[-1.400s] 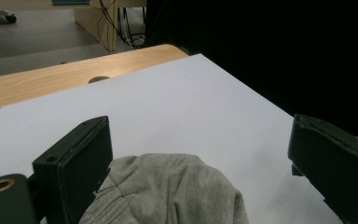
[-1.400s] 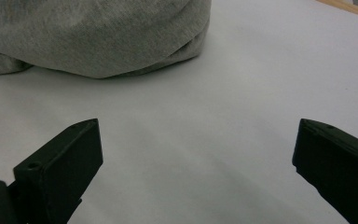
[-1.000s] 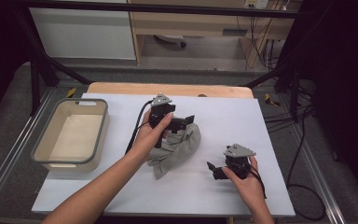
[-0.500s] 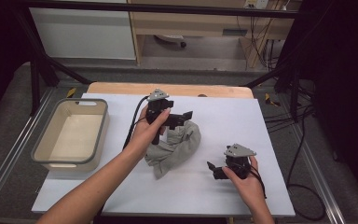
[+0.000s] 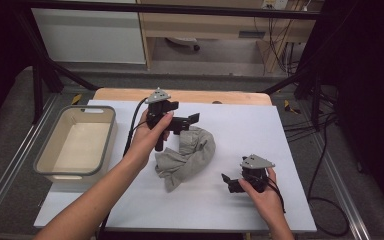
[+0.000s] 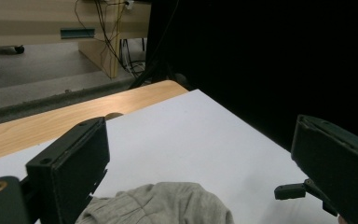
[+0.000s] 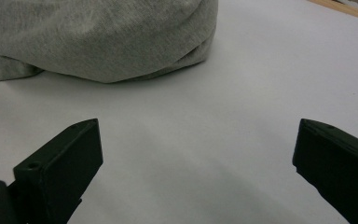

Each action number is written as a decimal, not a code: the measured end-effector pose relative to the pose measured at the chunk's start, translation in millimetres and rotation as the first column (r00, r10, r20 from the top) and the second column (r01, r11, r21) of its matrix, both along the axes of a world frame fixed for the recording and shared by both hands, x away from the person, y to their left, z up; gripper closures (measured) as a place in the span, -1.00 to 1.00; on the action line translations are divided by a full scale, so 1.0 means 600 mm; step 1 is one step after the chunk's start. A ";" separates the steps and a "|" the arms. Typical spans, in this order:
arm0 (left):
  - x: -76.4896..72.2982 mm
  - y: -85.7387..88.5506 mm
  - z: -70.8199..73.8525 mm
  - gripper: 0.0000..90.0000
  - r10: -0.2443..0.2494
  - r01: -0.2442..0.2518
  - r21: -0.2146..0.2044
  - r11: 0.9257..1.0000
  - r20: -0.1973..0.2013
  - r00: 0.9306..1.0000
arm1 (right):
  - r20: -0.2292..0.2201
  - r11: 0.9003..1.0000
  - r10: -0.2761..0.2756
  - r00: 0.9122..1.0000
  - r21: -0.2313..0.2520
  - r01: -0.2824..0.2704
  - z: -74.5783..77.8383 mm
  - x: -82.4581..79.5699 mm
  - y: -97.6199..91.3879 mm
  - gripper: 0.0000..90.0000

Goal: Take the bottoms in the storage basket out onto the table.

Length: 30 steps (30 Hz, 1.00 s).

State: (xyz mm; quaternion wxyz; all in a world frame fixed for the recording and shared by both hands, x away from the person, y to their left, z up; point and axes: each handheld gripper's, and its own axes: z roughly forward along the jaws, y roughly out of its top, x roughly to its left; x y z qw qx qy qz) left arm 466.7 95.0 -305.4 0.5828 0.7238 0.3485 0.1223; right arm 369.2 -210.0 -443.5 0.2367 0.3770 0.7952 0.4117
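Nearest us, our right tongs rest open on the counter, farther off our left tongs hover open above the crumpled grey cloth, which remains outside the empty bin.

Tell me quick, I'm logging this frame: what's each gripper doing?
Left gripper: open, holding nothing, above the grey cloth.
Right gripper: open, empty, on the table.

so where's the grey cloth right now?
In the high view the grey cloth lies bunched mid-table on the white sheet, right of the bin, just below the open left gripper.
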 end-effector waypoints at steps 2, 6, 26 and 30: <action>-0.003 0.011 0.002 -0.89 0.013 -0.013 -0.001 1.000 0.005 1.000 | 0.000 1.000 -0.002 1.000 0.001 0.002 0.000 0.000 0.000 -0.95; -0.009 0.030 0.006 -0.89 0.023 -0.023 -0.001 1.000 0.009 1.000 | -0.003 1.000 -0.004 1.000 0.012 0.004 0.000 -0.003 -0.002 -0.95; -0.031 0.142 0.046 -0.90 0.086 -0.086 0.011 0.996 0.035 0.996 | -0.004 1.000 -0.030 1.000 0.005 0.030 -0.002 -0.008 -0.009 -0.95; -0.034 0.159 0.050 -0.90 0.103 -0.103 0.010 0.995 0.039 0.994 | -0.003 0.999 -0.033 0.999 0.008 0.033 -0.001 -0.008 -0.009 -0.95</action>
